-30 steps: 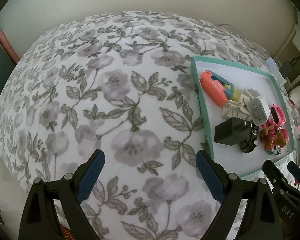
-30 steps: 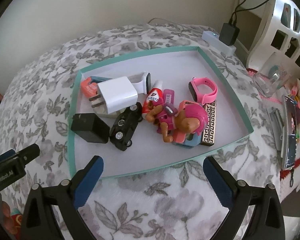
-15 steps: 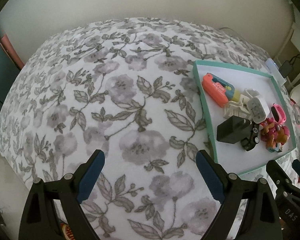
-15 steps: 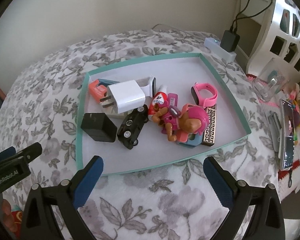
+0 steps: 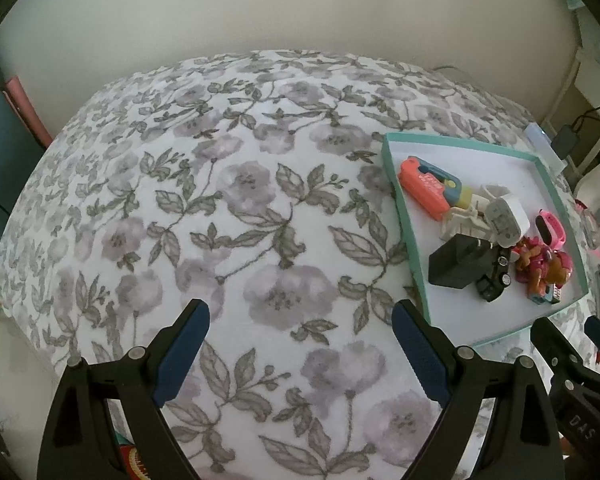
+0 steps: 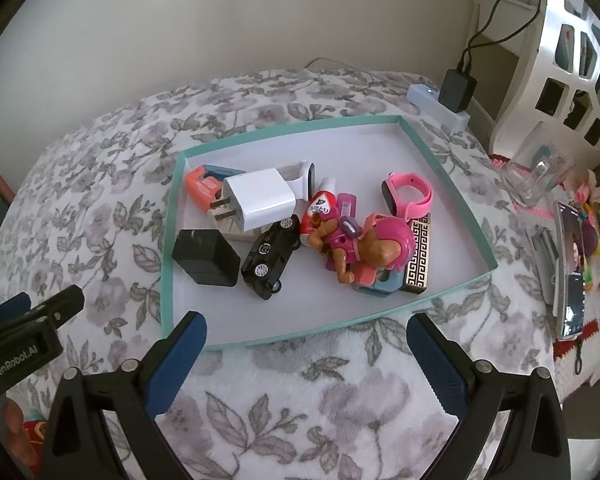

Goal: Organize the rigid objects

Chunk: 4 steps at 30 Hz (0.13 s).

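A shallow teal-rimmed tray (image 6: 448, 184) (image 5: 410, 236) lies on a floral blanket. In it lie a white charger (image 6: 260, 198), a black adapter (image 6: 206, 258) (image 5: 458, 266), a black toy car (image 6: 270, 260), a pink dog figure (image 6: 374, 248) (image 5: 542, 266), a pink watch band (image 6: 408, 196), an orange toy (image 6: 200, 186) (image 5: 422, 188) and a gold patterned bar (image 6: 418, 256). My right gripper (image 6: 306, 338) hangs open over the tray's near rim, empty. My left gripper (image 5: 300, 326) stands open over bare blanket, left of the tray, holding nothing.
The floral blanket (image 5: 228, 208) covers a rounded bed against a pale wall. To the right stand a white shelf unit (image 6: 568, 48), a power strip with a black plug (image 6: 446, 102), a phone (image 6: 572, 272) and small clutter.
Both views have drawn back a little: tray and blanket sit lower and smaller in frame. Both grippers stay open, and nothing in the tray has shifted.
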{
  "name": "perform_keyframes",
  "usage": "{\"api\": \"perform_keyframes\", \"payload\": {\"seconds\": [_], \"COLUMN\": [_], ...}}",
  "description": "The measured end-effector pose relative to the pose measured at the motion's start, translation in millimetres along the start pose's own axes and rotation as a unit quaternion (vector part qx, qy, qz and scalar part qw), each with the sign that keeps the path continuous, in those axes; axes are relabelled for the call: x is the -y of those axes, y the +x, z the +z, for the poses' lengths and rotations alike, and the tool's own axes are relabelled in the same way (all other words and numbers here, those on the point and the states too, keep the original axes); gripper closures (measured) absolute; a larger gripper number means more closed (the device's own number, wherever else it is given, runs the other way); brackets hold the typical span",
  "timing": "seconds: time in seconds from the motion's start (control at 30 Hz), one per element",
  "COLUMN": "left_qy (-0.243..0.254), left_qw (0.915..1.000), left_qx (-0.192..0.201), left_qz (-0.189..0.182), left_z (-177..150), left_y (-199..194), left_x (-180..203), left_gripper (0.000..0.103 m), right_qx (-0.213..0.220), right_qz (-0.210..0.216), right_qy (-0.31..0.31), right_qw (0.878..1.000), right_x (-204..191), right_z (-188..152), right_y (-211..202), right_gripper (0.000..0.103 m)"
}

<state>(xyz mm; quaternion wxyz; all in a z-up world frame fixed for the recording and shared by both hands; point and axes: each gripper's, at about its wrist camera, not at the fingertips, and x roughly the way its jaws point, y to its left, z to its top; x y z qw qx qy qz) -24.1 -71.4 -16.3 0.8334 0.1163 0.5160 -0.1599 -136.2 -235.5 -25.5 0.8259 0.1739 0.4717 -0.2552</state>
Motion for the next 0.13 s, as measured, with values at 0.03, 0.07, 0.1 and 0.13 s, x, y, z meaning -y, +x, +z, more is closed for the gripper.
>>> {"api": "perform_keyframes", "payload": {"seconds": [0.03, 0.07, 0.1, 0.13], "left_qy": [0.001, 0.001, 0.001, 0.000], "left_qw": [1.0000, 1.0000, 1.0000, 1.0000], "left_qx": [0.002, 0.003, 0.005, 0.006], "left_qz": [0.000, 0.000, 0.000, 0.001], "left_z": [0.2, 0.5, 0.9, 1.4], "left_y": [-0.4, -0.6, -0.9, -1.3], "left_x": [0.6, 1.6, 2.2, 2.6], "left_gripper": [0.010, 0.010, 0.010, 0.010], "right_qx": [0.000, 0.000, 0.000, 0.000], "right_qz": [0.000, 0.001, 0.000, 0.000], "right_qy": [0.001, 0.001, 0.001, 0.001], "right_qw": [1.000, 1.000, 1.000, 1.000], "right_x": [0.2, 0.2, 0.2, 0.2], "right_z": [0.1, 0.3, 0.4, 0.4], "right_y": [0.2, 0.5, 0.6, 0.6], "right_gripper": [0.001, 0.001, 0.001, 0.001]}}
